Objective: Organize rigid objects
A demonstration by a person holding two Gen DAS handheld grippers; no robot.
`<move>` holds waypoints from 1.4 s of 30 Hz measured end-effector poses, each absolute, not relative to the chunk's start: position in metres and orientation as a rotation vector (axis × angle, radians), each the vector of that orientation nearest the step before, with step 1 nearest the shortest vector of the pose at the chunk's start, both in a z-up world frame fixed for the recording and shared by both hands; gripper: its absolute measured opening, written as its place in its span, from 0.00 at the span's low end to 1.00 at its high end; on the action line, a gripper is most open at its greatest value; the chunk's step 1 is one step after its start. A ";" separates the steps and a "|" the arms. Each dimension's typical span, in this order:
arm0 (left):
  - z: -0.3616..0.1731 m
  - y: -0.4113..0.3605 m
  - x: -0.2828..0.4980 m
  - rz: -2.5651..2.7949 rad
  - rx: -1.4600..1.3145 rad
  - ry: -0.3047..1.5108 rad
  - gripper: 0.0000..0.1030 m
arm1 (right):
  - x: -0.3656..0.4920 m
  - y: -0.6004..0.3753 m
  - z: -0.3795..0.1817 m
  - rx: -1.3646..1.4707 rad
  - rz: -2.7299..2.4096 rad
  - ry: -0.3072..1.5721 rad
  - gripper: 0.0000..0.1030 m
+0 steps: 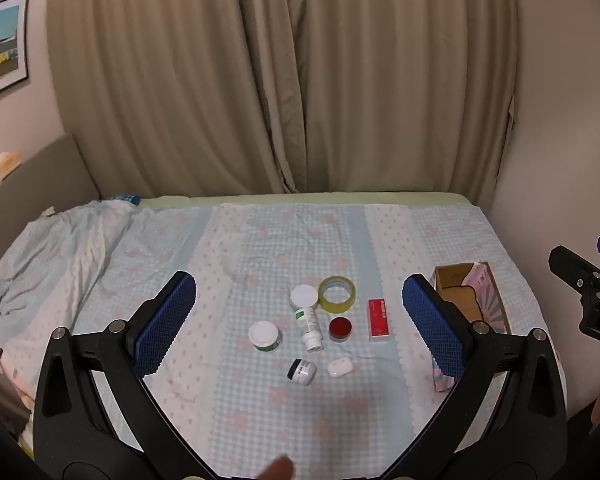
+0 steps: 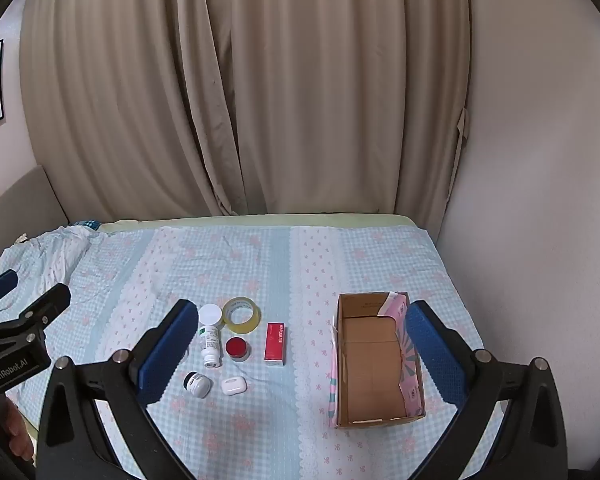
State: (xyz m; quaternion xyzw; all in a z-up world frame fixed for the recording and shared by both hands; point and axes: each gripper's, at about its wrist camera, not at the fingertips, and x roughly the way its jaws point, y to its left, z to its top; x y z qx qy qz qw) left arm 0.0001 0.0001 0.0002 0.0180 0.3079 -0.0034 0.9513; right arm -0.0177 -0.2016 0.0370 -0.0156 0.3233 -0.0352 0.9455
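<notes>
Both claws hover above the bed (image 2: pixel 260 256), jaws wide apart, nothing held: left claw (image 1: pixel 300 320), right claw (image 2: pixel 300 344). Risks: soft sheet, so the lying white bottle (image 2: pixel 211 342) and small jar (image 2: pixel 197 384) may roll if nudged; items sit close, w/ tape roll (image 2: pixel 242 314) touching its neighbours. Cardboard box (image 2: pixel 372 360), right of the cluster, looks empty.

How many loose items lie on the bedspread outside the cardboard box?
7: tape roll, white-lidded tub, lying bottle with large white cap, red-topped jar, red box, small dark-capped jar, white earbud case.
</notes>
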 end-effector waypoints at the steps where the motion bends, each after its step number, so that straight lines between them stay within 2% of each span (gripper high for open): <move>1: 0.000 0.000 0.000 -0.009 0.042 0.618 0.99 | -0.018 -0.201 0.037 -0.032 -0.072 0.657 1.00; 42: 0.001 0.008 0.006 -0.018 0.023 0.619 0.99 | -0.010 -0.191 0.031 -0.034 -0.069 0.663 1.00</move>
